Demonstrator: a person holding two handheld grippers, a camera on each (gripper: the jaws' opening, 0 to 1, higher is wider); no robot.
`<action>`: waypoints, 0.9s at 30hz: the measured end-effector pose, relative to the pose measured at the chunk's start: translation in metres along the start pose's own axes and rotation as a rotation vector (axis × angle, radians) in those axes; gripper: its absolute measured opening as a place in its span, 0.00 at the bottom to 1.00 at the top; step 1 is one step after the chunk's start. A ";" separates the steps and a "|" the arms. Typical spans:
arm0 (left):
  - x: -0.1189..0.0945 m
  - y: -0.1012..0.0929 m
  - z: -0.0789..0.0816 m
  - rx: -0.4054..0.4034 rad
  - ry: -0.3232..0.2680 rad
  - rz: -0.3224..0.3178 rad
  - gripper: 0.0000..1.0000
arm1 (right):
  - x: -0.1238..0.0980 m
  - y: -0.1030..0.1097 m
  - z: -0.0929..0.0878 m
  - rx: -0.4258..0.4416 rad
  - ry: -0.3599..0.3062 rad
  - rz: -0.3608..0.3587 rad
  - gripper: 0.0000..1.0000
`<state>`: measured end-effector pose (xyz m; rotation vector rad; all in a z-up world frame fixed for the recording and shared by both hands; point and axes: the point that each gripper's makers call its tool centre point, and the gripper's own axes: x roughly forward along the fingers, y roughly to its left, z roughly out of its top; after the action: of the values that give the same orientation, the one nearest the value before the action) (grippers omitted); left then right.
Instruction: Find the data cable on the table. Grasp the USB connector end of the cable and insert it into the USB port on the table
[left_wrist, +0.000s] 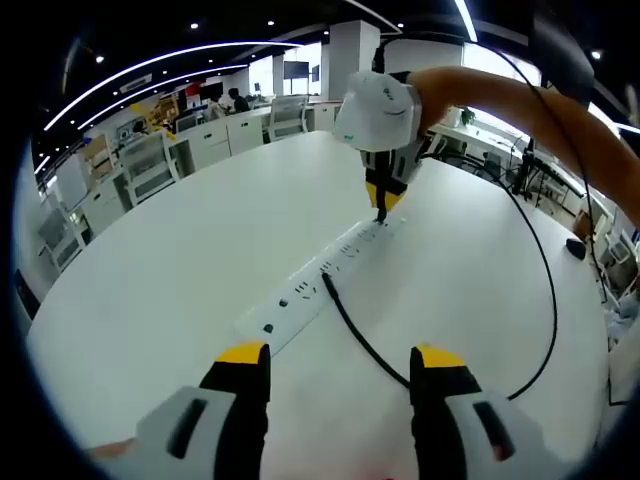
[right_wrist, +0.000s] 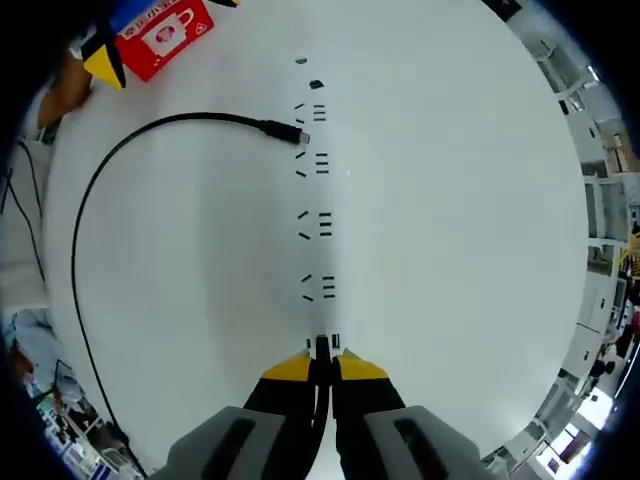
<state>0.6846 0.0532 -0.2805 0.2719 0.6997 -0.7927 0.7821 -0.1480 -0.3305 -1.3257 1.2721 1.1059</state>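
Right gripper view: cable (right_wrist: 110, 180) curving black across the white worktop (right_wrist: 480, 200), one small plug end (right_wrist: 285, 129) lying loose against the strip (right_wrist: 315, 220) near its far sockets. USB connector (right_wrist: 321, 347) pinched between the closed jaws of the right tool (right_wrist: 321, 362), tip touching or just entering a port at the near end of the strip. Hard to tell how deep. Red packet (right_wrist: 165, 32) far left, by a yellow tip.

Left gripper view: same strip (left_wrist: 320, 280) seen lengthwise, running from near centre to the far right, with the right tool (left_wrist: 381, 208) coming down on its far end, connector pointing at the strip. Loose cable end (left_wrist: 328, 283) resting mid-strip, cable (left_wrist: 545, 290) looping right and up to the held end. Left tool (left_wrist: 340, 362) spread wide, holding nothing, hovering well short of the strip.

Progress, as a judgement: cable found, connector grasped and brought to the port; left to do, pushing fully home and letting go.

Seating detail clear from the right gripper view alone; overall layout, the arm (left_wrist: 540, 110) behind the right tool and the office desks (left_wrist: 150, 160) beyond the worktop (left_wrist: 180, 260) clear from the left gripper view.
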 end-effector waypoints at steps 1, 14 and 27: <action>0.000 0.000 0.000 0.000 -0.001 0.000 0.56 | 0.000 0.000 0.000 -0.003 0.004 -0.001 0.08; -0.001 0.001 0.000 0.000 -0.002 0.000 0.56 | 0.002 0.000 -0.002 0.010 -0.005 -0.001 0.08; 0.000 0.000 0.001 0.001 -0.003 0.000 0.56 | 0.005 0.003 -0.003 0.012 -0.016 -0.004 0.08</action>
<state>0.6851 0.0529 -0.2796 0.2711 0.6964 -0.7934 0.7790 -0.1519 -0.3352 -1.3074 1.2626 1.1025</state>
